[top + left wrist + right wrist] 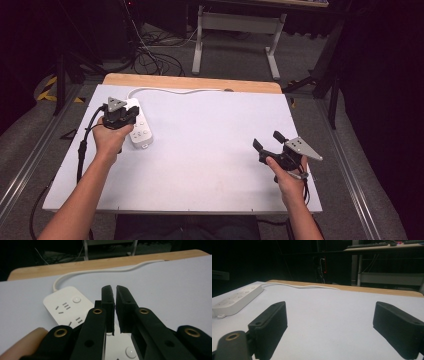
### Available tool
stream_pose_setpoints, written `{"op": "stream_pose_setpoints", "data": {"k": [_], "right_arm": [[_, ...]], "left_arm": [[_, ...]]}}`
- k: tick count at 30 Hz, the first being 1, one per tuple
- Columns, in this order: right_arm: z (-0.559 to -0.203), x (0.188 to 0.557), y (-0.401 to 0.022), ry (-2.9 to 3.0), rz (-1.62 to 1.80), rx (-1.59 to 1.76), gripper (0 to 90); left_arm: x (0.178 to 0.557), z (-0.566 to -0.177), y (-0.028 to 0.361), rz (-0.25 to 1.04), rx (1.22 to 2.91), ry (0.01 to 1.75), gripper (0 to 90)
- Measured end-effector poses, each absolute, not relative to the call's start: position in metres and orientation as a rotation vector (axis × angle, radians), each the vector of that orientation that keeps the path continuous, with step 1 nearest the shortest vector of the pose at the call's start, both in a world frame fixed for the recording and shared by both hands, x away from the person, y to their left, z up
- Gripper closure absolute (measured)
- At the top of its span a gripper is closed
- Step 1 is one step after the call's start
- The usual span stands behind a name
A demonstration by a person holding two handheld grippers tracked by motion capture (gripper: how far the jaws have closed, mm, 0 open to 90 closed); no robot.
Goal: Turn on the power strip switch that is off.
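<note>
the left gripper (131,114) sits over the white power strip (139,127) at the table's (210,150) far left, its jaws pressed nearly together with a thin slit between them, pinching nothing i can see; whether it touches the strip is unclear. the right gripper (266,140), near the right edge, has its jaws spread wide over bare table. the left gripper view brings up the strip's sockets and round buttons (76,299); the right gripper view catches its white cord (299,286) running along the wooden edge (374,290)
</note>
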State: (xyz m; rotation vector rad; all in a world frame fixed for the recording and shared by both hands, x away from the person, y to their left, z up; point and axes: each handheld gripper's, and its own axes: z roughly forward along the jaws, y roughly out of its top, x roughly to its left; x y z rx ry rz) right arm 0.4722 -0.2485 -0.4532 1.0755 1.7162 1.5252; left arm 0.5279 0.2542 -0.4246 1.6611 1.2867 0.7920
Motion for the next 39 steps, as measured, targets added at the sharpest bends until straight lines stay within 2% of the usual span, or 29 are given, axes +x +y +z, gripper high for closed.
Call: {"op": "stream_pose_setpoints", "data": {"k": [5, 11, 24, 39], "right_arm": [[-0.453, 0.472, -0.249, 1.716, 1.524, 1.075, 12.7], [-0.453, 0.472, -0.249, 1.710, 1.525, 1.078, 12.7], [-0.453, 0.473, -0.249, 1.714, 1.521, 1.078, 12.7], [-0.451, 0.471, -0.249, 1.704, 1.528, 1.068, 12.9]], "left_arm": [[0.515, -0.417, 0.254, 0.925, 1.614, 1.256, 84.2], [0.504, -0.411, 0.255, 0.986, 1.566, 1.243, 83.8], [0.494, -0.407, 0.256, 1.003, 1.513, 1.216, 77.0], [0.466, -0.408, 0.258, 1.054, 1.470, 1.189, 61.1]]}}
